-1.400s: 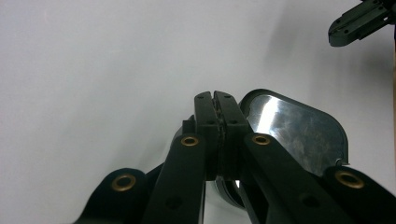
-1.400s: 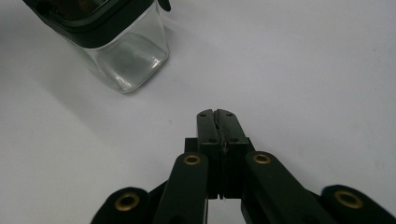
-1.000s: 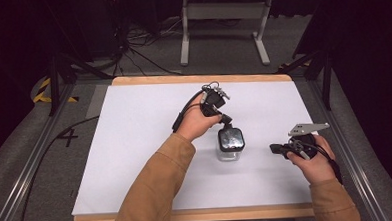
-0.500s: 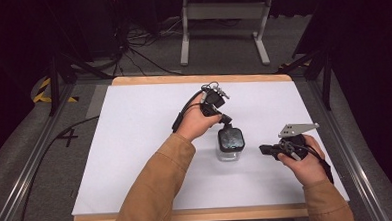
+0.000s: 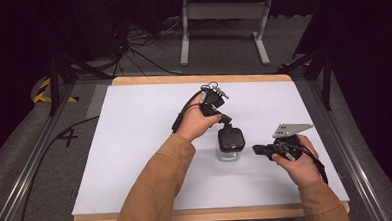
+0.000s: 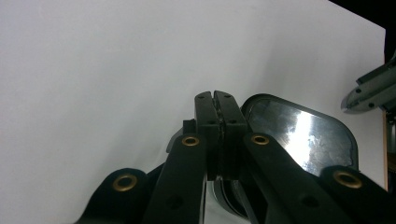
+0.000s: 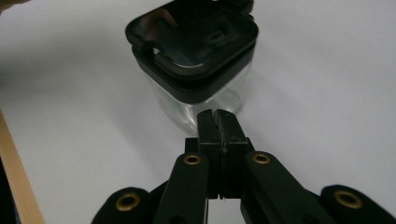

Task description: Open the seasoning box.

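My left tongs [image 5: 225,120], pressed together, rested on the black lid of the jar [image 5: 230,145] mid-tabletop [image 5: 135,143]; my right tongs [image 5: 258,149], also pressed together, waited beside it. I judged steady downward pressure best.

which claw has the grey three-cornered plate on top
The right claw, beside the clear jar. Its grey plate sticks up above the hand. The left claw, over the jar's black lid, shows none.

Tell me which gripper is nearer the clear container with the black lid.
Left. The left gripper sits at the far edge of the container, its shut jaws at the lid. The right gripper is beside it, jaws shut and just short of its clear wall.
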Demonstrator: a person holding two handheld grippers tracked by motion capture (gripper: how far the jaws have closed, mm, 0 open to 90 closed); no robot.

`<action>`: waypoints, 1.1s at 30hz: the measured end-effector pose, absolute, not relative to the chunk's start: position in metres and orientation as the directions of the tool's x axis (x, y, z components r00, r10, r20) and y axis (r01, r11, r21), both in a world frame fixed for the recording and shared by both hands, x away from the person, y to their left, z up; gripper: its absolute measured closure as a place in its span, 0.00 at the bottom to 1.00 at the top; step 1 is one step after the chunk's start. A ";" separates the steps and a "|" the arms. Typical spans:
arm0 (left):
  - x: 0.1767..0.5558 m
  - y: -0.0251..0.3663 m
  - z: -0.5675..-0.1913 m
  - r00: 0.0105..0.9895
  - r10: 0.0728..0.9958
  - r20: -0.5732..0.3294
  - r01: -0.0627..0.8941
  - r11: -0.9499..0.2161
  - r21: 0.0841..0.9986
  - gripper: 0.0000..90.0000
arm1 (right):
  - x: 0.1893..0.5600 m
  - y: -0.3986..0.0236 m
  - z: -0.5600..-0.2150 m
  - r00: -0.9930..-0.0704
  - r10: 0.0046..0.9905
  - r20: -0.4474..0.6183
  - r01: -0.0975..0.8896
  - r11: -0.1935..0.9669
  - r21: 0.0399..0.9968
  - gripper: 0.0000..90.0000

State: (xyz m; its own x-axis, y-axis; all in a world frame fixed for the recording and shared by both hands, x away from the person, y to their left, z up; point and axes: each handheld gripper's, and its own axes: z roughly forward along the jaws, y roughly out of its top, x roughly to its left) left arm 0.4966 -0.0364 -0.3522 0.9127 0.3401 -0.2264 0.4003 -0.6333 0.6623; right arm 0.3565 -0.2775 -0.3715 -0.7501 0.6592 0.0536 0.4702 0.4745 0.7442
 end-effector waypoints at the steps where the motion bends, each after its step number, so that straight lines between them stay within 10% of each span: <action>1: 0.496 -0.037 -0.352 0.911 0.344 -0.226 0.402 -0.632 0.662 1.00 | 0.357 -0.275 -0.372 -0.755 0.654 0.056 0.468 0.477 0.743 1.00; 33: 0.427 0.039 -0.319 0.903 0.408 -0.134 0.357 -0.539 0.763 1.00 | 0.362 -0.255 -0.363 -0.780 0.625 0.040 0.384 0.427 0.818 1.00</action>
State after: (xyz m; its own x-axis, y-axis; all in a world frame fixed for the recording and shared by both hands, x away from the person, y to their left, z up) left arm 0.4269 0.0391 -0.3192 0.9032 0.4078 -0.1341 0.3568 -0.5394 0.7627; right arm 0.3622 -0.2549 -0.3630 -0.7800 0.6245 0.0402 0.3842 0.4272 0.8185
